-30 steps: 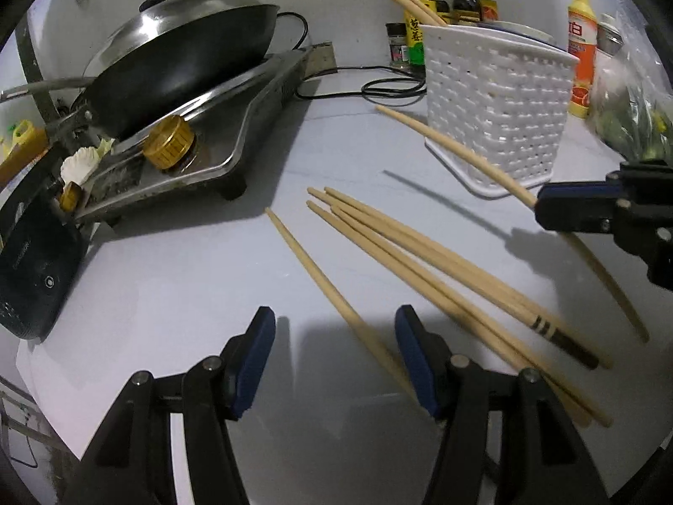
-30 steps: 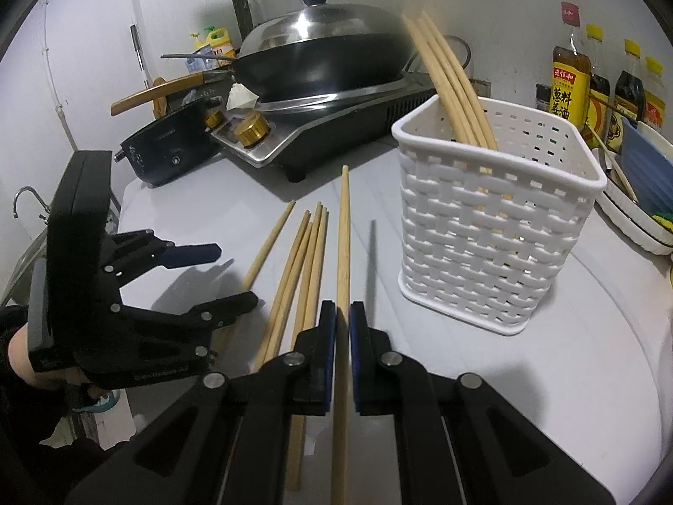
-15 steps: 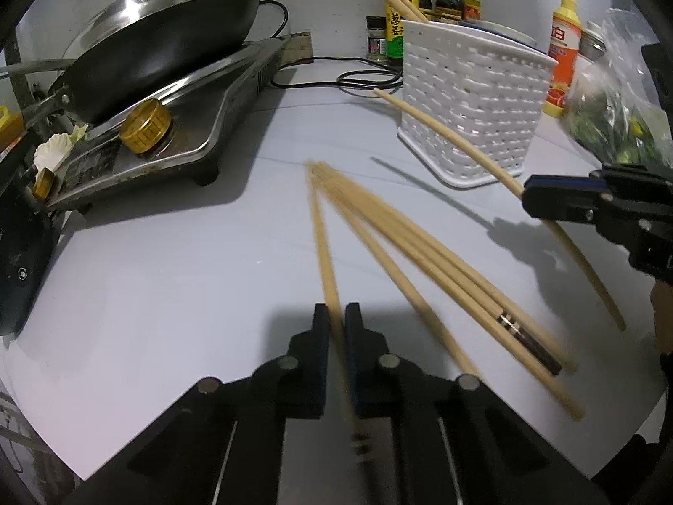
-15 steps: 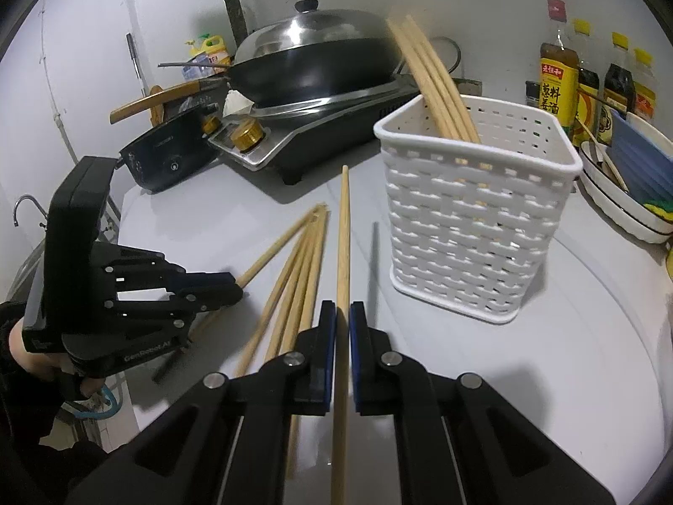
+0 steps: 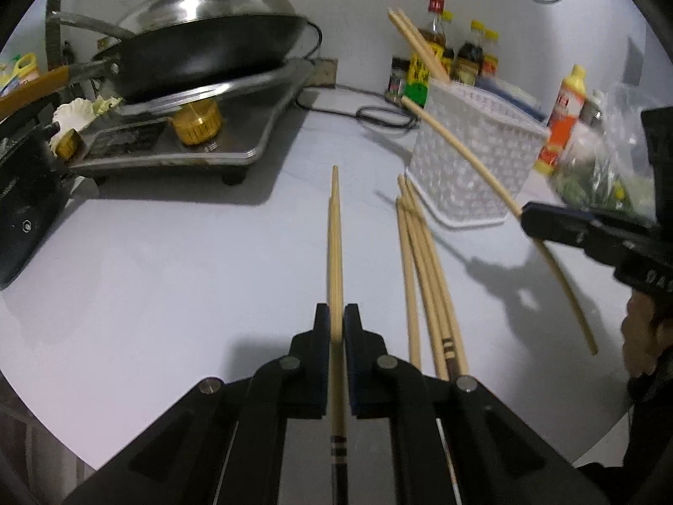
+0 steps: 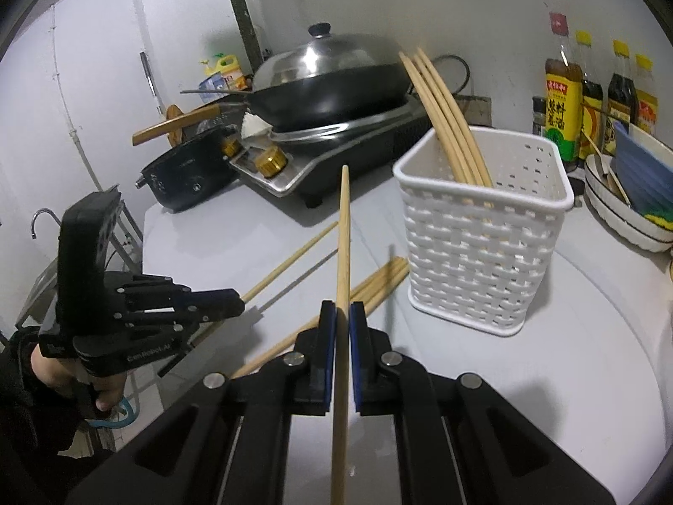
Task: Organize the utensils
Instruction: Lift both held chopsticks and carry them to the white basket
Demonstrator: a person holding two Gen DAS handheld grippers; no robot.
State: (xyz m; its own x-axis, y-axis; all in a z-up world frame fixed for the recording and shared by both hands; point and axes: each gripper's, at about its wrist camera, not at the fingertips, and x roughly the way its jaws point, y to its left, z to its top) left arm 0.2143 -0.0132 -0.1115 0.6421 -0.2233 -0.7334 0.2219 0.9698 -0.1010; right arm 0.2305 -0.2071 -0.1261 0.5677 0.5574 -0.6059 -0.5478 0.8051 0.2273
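My left gripper (image 5: 335, 328) is shut on a wooden chopstick (image 5: 335, 244) and holds it above the white counter, pointing forward. My right gripper (image 6: 342, 324) is shut on another chopstick (image 6: 343, 244), lifted and aimed toward the stove; it also shows in the left wrist view (image 5: 475, 164). A white lattice basket (image 6: 479, 248) stands on the counter with three chopsticks (image 6: 446, 118) leaning in it. Several loose chopsticks (image 5: 425, 277) lie on the counter beside the basket (image 5: 462, 160).
A gas stove with a lidded wok (image 5: 197, 54) stands at the back left. Sauce bottles (image 6: 589, 101) line the back wall. Stacked bowls (image 6: 631, 193) sit right of the basket. A black appliance (image 6: 185, 172) stands by the stove. A cable (image 5: 378, 113) lies behind the basket.
My left gripper closed on a chopstick from the counter and lifted it. My right gripper, still holding its chopstick, rose and moved nearer the basket.
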